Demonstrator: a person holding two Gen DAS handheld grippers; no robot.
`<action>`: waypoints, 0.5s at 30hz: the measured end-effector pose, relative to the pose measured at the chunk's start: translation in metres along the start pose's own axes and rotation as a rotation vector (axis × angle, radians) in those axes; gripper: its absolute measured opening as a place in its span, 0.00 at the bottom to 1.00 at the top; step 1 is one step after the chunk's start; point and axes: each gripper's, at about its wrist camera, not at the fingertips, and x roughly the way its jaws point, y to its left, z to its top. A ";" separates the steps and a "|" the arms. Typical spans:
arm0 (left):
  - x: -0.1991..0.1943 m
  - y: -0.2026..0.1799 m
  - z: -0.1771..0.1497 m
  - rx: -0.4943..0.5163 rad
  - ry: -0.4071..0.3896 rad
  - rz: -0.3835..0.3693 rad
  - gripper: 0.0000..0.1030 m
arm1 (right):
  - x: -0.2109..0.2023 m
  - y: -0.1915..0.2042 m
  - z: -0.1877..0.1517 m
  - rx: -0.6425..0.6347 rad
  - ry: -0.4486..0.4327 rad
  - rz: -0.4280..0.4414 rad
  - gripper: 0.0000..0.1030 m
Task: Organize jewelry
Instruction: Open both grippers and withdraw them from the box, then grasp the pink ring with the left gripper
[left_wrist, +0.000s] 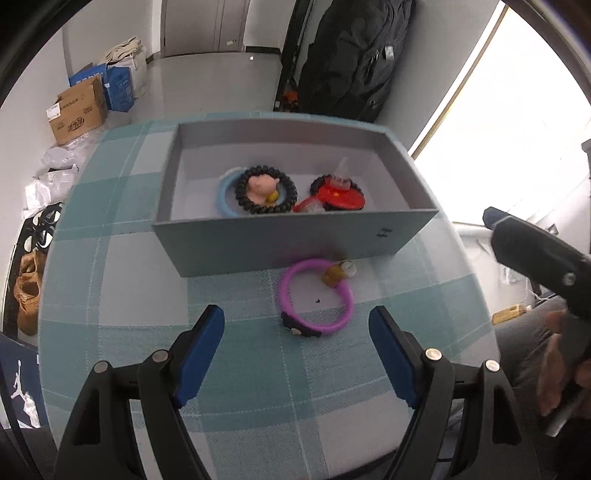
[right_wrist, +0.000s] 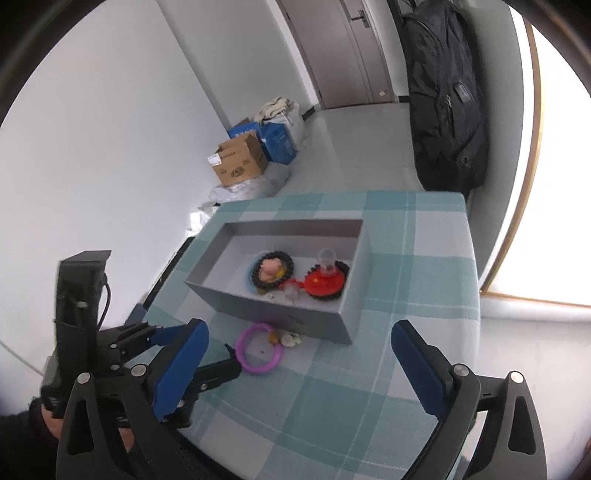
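Note:
A grey open box (left_wrist: 295, 236) stands on the checked tablecloth; it also shows in the right wrist view (right_wrist: 343, 295). Inside lie a black bead bracelet (left_wrist: 266, 190) around a pink figure over a blue ring, and a red piece (left_wrist: 341, 195) with a clear top. A purple bracelet (left_wrist: 316, 295) with a dark clasp and a small amber charm (left_wrist: 334, 275) lie on the cloth in front of the box; the bracelet also shows in the right wrist view (right_wrist: 258, 349). My left gripper (left_wrist: 295, 347) is open just short of the purple bracelet. My right gripper (right_wrist: 299, 365) is open and empty, further back.
The round table (left_wrist: 129, 295) has its edge close on the left and front. Cardboard boxes (left_wrist: 77, 110) and bags sit on the floor beyond. A black bag (left_wrist: 351, 59) hangs near the window. The left gripper body (right_wrist: 110, 347) shows at lower left of the right wrist view.

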 end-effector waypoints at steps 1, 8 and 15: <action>0.002 -0.002 0.000 0.004 0.005 -0.009 0.75 | 0.000 -0.002 -0.001 0.004 0.003 -0.004 0.98; 0.011 -0.018 0.003 0.054 -0.019 0.033 0.75 | 0.003 -0.016 -0.005 0.046 0.031 -0.025 1.00; 0.021 -0.013 0.009 0.040 0.009 0.059 0.75 | 0.003 -0.022 -0.007 0.059 0.041 -0.046 1.00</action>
